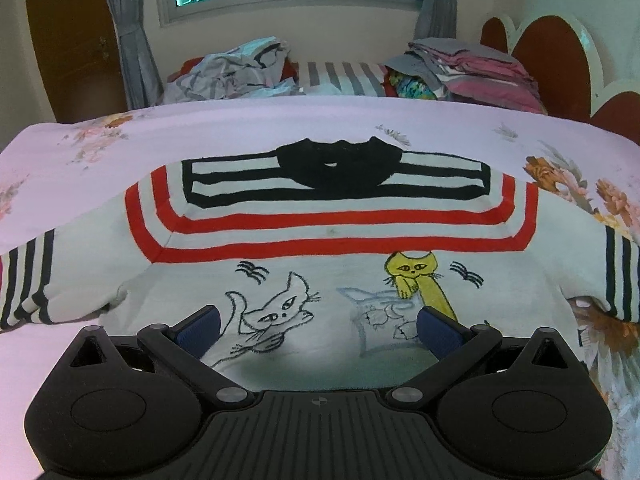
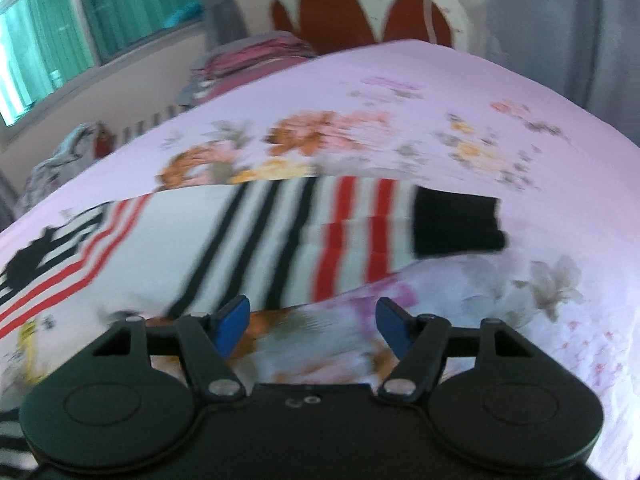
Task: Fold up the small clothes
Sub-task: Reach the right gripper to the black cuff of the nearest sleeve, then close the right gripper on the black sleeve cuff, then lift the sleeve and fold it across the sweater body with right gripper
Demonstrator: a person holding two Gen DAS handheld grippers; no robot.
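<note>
From the left wrist camera, a small white sweater (image 1: 320, 248) lies spread flat, front up, on a pink flowered bedsheet (image 1: 80, 148), its black collar (image 1: 338, 164) at the far side and the hem near the camera. Red and black stripes ring the yoke, cartoon cats are drawn across the chest, and both striped sleeves stretch out sideways. The left gripper (image 1: 318, 326) hangs just over the lower chest with its jaws spread wide and nothing between them. Behind the sheet sit a loose heap of clothes (image 1: 236, 72) and a folded stack (image 1: 472, 72). From the right wrist camera, which is blurred, the right sleeve (image 2: 320, 236) runs across the sheet, ending in a black cuff (image 2: 458, 226), with the body of the sweater off to the left. The right gripper (image 2: 314, 326) is also spread open and empty, poised above the sheet just beside the sleeve's near edge. The sweater looks like a soft, light knit that will drape and sag and not hold a crease by itself, so it should be pinched through a firm edge. The cuff or the sleeve seam looks like the best hold for the right gripper, and the hem or side seam for the left, taking care not to catch the sheet beneath.
</note>
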